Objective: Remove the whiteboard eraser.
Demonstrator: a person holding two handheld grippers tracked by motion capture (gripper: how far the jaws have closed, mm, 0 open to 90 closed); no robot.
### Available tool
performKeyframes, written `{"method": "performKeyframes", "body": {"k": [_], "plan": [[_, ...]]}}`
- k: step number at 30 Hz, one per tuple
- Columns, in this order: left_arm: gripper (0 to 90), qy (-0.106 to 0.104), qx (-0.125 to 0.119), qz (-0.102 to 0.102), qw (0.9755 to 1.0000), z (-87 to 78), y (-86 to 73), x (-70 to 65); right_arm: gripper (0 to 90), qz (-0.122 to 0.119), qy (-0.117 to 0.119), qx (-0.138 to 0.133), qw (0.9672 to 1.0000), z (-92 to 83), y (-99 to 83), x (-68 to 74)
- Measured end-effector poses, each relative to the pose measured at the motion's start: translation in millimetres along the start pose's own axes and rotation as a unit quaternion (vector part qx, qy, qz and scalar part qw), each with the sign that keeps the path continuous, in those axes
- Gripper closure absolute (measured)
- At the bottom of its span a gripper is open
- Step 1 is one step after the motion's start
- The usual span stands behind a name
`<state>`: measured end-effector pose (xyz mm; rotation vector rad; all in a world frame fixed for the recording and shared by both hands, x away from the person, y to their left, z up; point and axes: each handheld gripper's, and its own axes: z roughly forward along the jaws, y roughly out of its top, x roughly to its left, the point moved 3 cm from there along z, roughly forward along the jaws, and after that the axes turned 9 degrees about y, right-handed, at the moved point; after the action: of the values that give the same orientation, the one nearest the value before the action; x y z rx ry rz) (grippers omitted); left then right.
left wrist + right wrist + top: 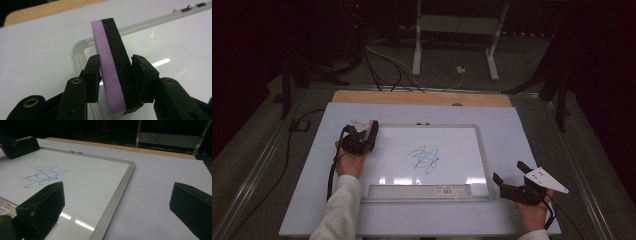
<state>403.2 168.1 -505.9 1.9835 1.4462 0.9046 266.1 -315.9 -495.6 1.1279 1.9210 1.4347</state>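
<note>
Left hand-held gripper (115,75) clamps an eraser at the whiteboard's corner.

Its jaws press both flat sides of the purple-and-black eraser (113,67), held on edge over the near-left corner of the whiteboard (472,132), well apart from the blue scribble (426,159) at its middle. The right hand-held gripper (508,172) rests on the tabletop (512,125) just beside the board's right frame, jaws spread wide, holding nothing.

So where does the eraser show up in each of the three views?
High view: the eraser sits in the left gripper at the whiteboard's upper left corner.
Left gripper view: centre frame, on edge, clamped between the jaws.
Right gripper view: far upper left.
Shared landmark: the blue scribble, also the board's frame.
</note>
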Motion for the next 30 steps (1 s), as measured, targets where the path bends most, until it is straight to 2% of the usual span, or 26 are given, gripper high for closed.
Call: {"method": "performKeyframes", "body": {"k": [1, 6, 7, 9, 10, 11, 12, 16, 22, 27, 29, 30], "plan": [[61.5, 0.006, -0.002, 0.014, 0.9999, -0.9, 0.8, -2.8, 0.3, 0.001, 0.0, 0.0, 1.0, 0.1, 0.0, 0.0], [62.4, -0.003, -0.01, 0.027, 0.9996, -3.4, 4.8, -9.2, 0.3, 0.0, 0.001, 0.0, 1.0, 0.7, 0.1, 0.3], [62.5, -0.005, -0.014, 0.037, 0.9992, -4.8, 7.5, -13.6, 0.3, 0.0, 0.001, 0.0, 1.0, 0.7, 0.0, 0.2], [62.3, -0.007, -0.014, 0.042, 0.999, -5.1, 8.6, -16.1, 0.3, 0.001, 0.001, 0.0, 1.0, 0.4, 0.0, -0.2], [62.1, -0.012, -0.013, 0.054, 0.9984, -5.8, 9.8, -20.4, 0.3, 0.001, 0.002, -0.001, 1.0, 0.3, 0.0, -0.6], [61.7, -0.012, -0.013, 0.054, 0.9984, -5.8, 9.8, -20.4, 0.3, 0.002, 0.002, -0.001, 1.0, 0.2, 0.0, -0.9], [60.9, -0.021, -0.011, 0.058, 0.998, -5.4, 9.3, -24.9, 0.3, 0.002, 0.001, -0.001, 1.0, 0.1, 0.0, -1.1], [56.2, -0.021, -0.014, 0.067, 0.9974, -5.9, 8.7, -30.2, 0.3, 0.001, 0.001, -0.001, 1.0, -0.1, 0.1, -1.3], [56.8, -0.016, -0.019, 0.089, 0.9957, -10.0, 7.4, -36.7, 0.3, -0.001, 0.001, 0.0, 1.0, 0.5, 0.5, 0.2], [60.6, -0.026, -0.032, 0.107, 0.9934, -13.2, 8.1, -45.4, 0.3, -0.003, 0.004, 0.002, 1.0, 1.6, 0.6, 1.9], [60.7, -0.026, -0.034, 0.107, 0.9933, -13.1, 8.8, -48.1, 0.3, -0.003, 0.004, 0.002, 1.0, 1.3, 0.7, 1.9], [60.7, -0.026, -0.037, 0.115, 0.9924, -13.9, 9.0, -52.1, 0.3, -0.003, 0.003, 0.002, 1.0, 0.9, 0.8, 1.7]]}}
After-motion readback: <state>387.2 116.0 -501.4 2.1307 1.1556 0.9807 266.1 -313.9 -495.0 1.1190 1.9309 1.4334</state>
